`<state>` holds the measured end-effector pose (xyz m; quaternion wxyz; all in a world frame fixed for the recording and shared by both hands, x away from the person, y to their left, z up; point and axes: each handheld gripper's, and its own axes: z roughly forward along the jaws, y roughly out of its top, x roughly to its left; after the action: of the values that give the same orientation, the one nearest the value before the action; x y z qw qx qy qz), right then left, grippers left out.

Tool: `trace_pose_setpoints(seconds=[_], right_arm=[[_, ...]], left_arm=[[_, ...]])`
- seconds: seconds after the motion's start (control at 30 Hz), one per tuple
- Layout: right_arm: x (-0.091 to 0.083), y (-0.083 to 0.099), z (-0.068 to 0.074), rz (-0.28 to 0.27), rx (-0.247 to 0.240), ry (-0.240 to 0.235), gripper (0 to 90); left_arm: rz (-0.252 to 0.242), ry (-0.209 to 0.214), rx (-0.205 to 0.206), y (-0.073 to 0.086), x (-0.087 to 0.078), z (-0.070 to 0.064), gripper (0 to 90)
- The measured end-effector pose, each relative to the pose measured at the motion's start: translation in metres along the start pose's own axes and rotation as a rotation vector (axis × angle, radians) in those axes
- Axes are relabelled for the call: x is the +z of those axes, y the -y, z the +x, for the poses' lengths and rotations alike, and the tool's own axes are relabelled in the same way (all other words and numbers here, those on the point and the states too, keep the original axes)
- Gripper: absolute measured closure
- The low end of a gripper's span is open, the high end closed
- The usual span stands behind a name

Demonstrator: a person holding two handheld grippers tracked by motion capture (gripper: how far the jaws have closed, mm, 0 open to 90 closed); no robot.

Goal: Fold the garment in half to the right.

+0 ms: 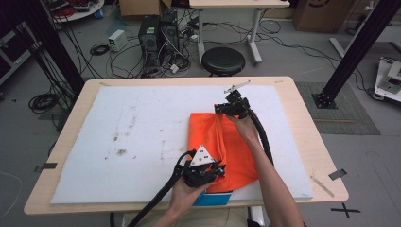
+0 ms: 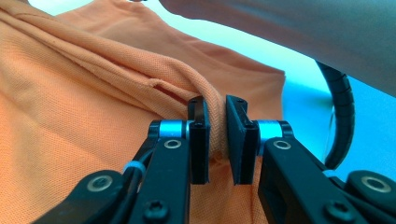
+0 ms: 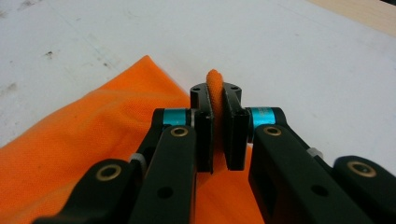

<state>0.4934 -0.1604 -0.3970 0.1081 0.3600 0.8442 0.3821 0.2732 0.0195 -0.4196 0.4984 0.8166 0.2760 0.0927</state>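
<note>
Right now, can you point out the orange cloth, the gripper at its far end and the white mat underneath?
orange cloth [image 1: 236, 146]: high view, flat middle of the fabric.
right gripper [image 3: 217, 100]: right gripper view, jaw tips pinching a fold of cloth.
white mat [image 1: 142, 127]: high view, bare stained area left of the cloth.

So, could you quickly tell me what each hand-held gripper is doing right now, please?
Left hand-held gripper: closed on a fold of the orange cloth.
Right hand-held gripper: closed on the orange cloth's edge.

Lab: computers [image 1: 158, 35], tangled floor cables [image 1: 118, 59]
</note>
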Motion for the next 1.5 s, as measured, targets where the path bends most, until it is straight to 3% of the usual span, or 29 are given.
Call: trace_pose_setpoints(seconds=[0.53,0.77,1.1,1.5], right_arm=[[-0.02,0.018,-0.028,0.003,0.05,0.057,85.6],[-0.023,0.024,-0.037,0.02,0.062,0.08,85.5],[-0.023,0.03,-0.047,0.025,0.08,0.103,85.2],[-0.026,0.039,-0.053,0.043,0.118,0.132,79.2]], left_arm=[[0.043,0.031,0.025,-0.028,0.036,-0.015,80.0],[0.052,0.056,0.006,-0.029,0.049,-0.016,79.9],[0.069,0.057,-0.002,-0.033,0.064,-0.017,79.9],[0.113,0.071,0.011,-0.03,0.072,-0.018,79.7]])
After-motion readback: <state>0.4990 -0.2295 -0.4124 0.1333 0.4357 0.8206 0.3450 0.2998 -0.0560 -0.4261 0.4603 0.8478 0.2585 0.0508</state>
